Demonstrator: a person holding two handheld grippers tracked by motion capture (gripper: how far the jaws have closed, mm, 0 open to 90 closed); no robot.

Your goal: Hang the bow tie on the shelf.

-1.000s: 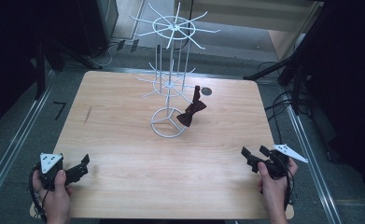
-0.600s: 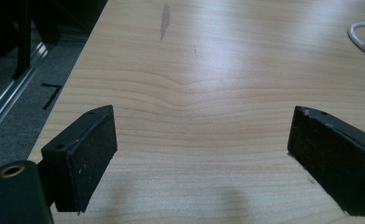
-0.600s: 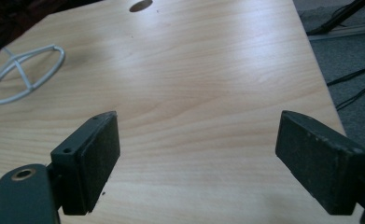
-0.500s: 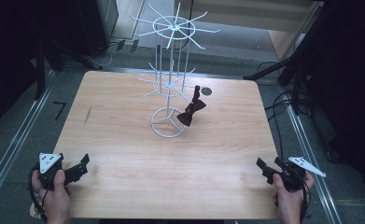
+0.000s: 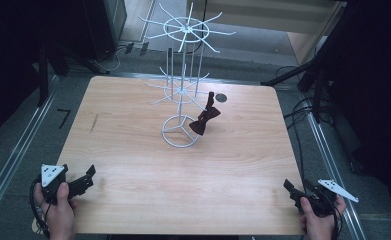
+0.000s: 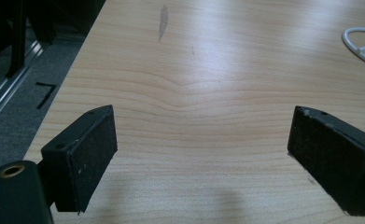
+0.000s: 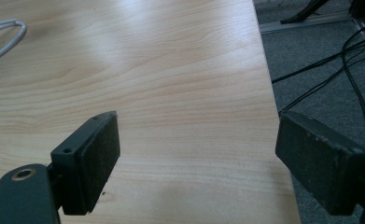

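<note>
place: lab-type recording station | evidence: bare wooden table [image 5: 133, 150] set on grey carpet [image 5: 13, 135], framed by metal rails [image 5: 8, 165], black stands [image 5: 313, 75] and loose cables [image 5: 303, 110] seen around it

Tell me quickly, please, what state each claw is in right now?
Left claw: open, holding nothing.
Right claw: open, holding nothing.

We see a light wooden table [image 5: 133, 165] with rounded corners that takes the middle of the high view. On it, a little above the centre of the frame, stands a white wire rack [image 5: 179, 131] on a ring-shaped base. A small dark round thing [image 5: 221, 98] lies on the table in the upper right part. We also notice a dark streak [image 5: 94, 123] in the wood at the left.
</note>
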